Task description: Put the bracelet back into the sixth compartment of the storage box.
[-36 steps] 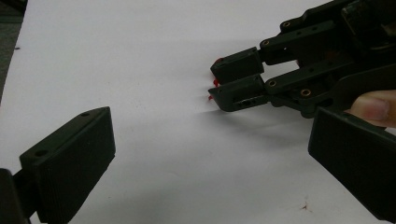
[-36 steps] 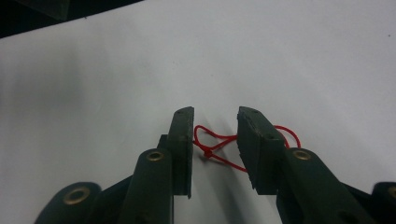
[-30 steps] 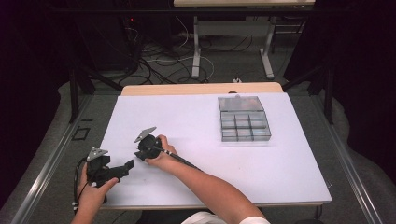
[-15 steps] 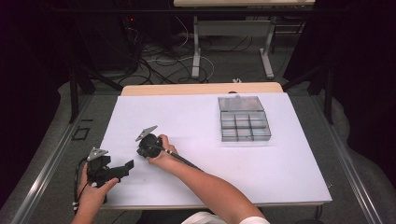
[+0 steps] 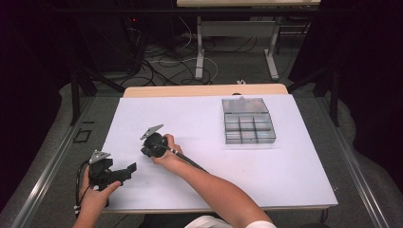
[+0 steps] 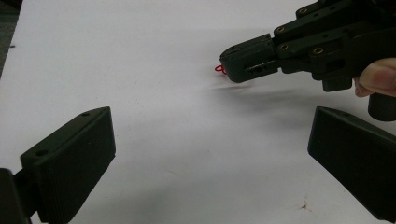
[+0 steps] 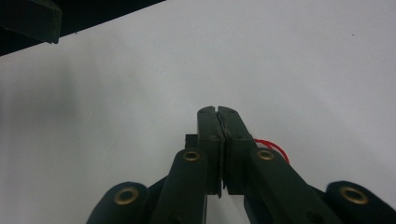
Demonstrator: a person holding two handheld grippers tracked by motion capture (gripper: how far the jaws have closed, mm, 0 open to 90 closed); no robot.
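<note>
Right gripper (image 7: 218,112), frame centre, pinched shut on red loop (image 7: 273,147) to lift it; left gripper (image 6: 205,154) waits agape.

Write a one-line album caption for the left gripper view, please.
Across the white table, the right gripper pinches its jaws shut on a small red loop, framed by the left gripper with jaws wide apart.

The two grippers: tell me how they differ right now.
The left gripper has its jaws spread wide with only bare white table between them; the right gripper has its jaws pressed together, a small red loop showing at their side. In the high view the left gripper sits at the table's near left edge, while the right gripper is farther in. Both are black and hand-held.
</note>
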